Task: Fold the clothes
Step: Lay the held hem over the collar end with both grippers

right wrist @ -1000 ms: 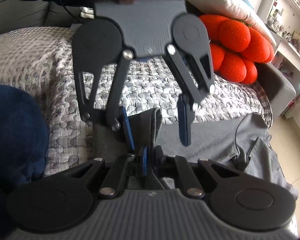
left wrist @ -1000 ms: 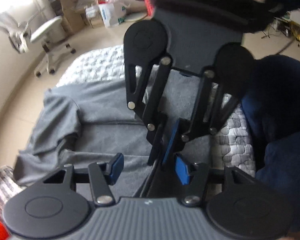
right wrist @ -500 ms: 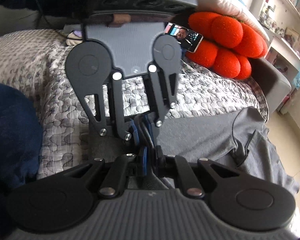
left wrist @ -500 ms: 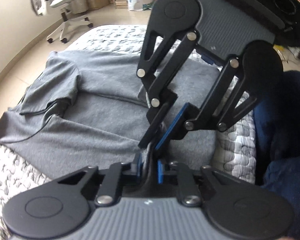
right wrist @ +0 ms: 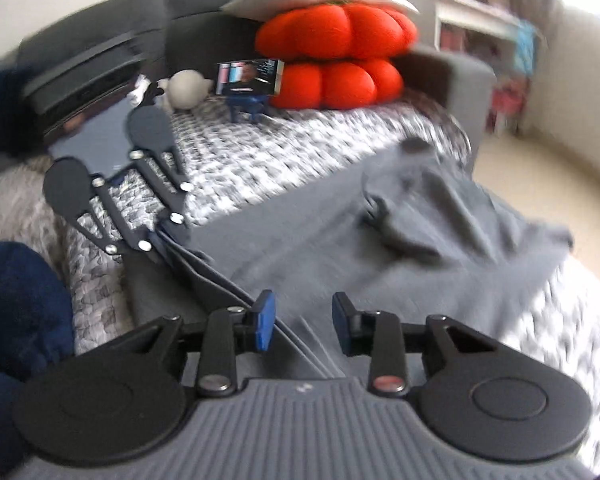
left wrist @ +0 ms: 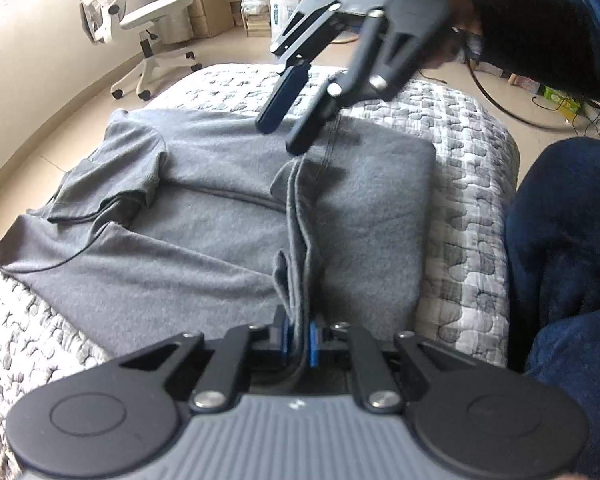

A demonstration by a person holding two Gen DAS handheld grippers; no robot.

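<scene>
- Lying flat on quilt [left wrist: 460,184]: grey shirt [left wrist: 188,240], right part folded over, sleeve toward the floor side.
- Pinching a raised ridge of shirt hem: left gripper [left wrist: 299,338], pads closed tight on the cloth.
- Hovering above the far end of that ridge: right gripper [left wrist: 286,128], jaws opening, nothing pressed between them; in its own view [right wrist: 300,320] cloth lying below the gap.
- Quilt edge dropping to bare floor [left wrist: 60,128] at left; open room there.
- Crowding the right side: knee [left wrist: 560,240] in dark blue.
- Behind: office chair [left wrist: 140,20], red cushion [right wrist: 336,60], phone [right wrist: 248,76] on a stand; screen text unreadable.
</scene>
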